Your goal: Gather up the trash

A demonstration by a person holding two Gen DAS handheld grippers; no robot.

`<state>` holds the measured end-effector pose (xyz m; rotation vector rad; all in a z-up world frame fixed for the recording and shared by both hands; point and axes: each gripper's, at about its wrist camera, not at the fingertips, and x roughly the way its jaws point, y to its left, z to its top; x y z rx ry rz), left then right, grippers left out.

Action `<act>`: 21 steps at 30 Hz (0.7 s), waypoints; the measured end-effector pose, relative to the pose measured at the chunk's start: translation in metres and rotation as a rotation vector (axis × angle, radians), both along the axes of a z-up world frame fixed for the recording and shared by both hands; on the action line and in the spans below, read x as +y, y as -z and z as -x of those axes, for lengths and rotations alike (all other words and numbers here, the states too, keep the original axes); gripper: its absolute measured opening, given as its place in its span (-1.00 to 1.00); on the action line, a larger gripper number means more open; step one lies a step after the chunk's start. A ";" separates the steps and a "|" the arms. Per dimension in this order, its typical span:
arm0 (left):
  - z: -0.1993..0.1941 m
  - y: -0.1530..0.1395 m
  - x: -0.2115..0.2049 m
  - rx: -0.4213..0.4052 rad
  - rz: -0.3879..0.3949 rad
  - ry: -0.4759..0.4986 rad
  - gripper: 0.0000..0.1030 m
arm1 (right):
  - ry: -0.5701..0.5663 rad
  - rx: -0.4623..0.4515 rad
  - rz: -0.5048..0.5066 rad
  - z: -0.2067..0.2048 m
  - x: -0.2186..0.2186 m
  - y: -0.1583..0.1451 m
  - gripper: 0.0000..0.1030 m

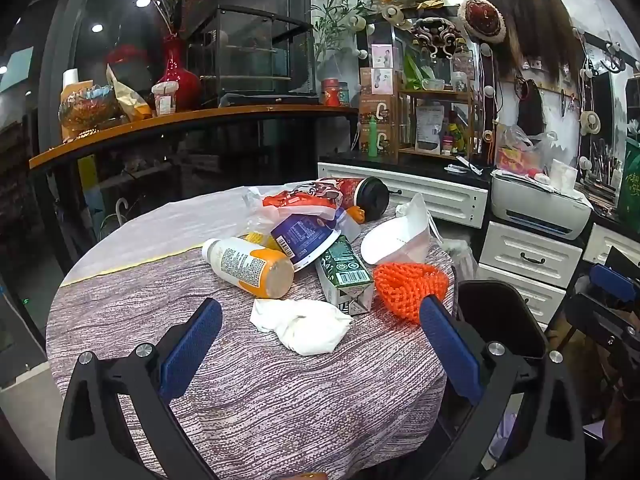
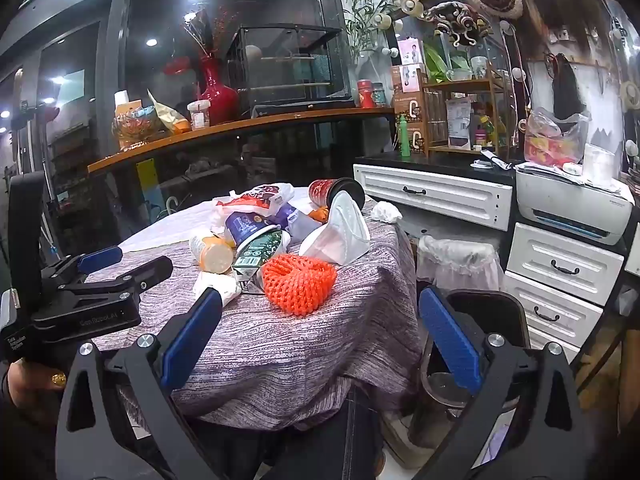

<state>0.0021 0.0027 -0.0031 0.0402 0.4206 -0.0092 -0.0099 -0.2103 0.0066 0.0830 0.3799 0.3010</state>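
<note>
Left wrist view, crumpled white tissue (image 1: 304, 325) on table (image 1: 280, 400), orange net (image 1: 408, 282) beside carton (image 1: 346, 280), both tools gaping, empty.

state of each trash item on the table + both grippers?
left gripper: open, empty
right gripper: open, empty
bottle: lying on its side
green carton: tipped over, flattened end
white tissue: crumpled
orange net: bunched up
red cup: lying on its side, lid on
</note>
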 end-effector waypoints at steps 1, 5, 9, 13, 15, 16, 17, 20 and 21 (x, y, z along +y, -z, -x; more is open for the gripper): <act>0.000 0.000 0.001 -0.001 -0.001 0.001 0.90 | -0.001 -0.001 0.000 0.000 0.000 0.000 0.89; 0.001 0.001 0.001 -0.002 -0.003 0.001 0.90 | -0.002 -0.002 0.002 -0.001 0.001 0.004 0.89; 0.003 0.002 0.001 -0.003 -0.003 0.001 0.90 | -0.002 0.000 0.003 -0.001 0.001 0.001 0.89; 0.002 0.000 -0.001 -0.002 -0.003 0.001 0.90 | -0.001 0.002 0.003 -0.001 0.001 0.001 0.89; 0.002 0.000 -0.001 -0.002 -0.003 0.002 0.90 | -0.001 0.001 0.003 -0.001 0.001 0.001 0.89; 0.002 0.000 -0.001 -0.001 -0.003 0.003 0.90 | -0.002 0.001 0.004 -0.001 0.001 0.001 0.89; 0.002 -0.001 -0.001 0.000 -0.004 0.002 0.90 | -0.002 0.001 0.003 -0.001 0.001 0.001 0.89; 0.002 -0.001 -0.001 0.000 -0.004 0.001 0.90 | -0.001 0.002 0.003 -0.001 0.001 0.001 0.89; 0.002 -0.001 -0.001 0.000 -0.005 0.001 0.90 | -0.002 0.002 0.003 -0.001 0.001 0.002 0.89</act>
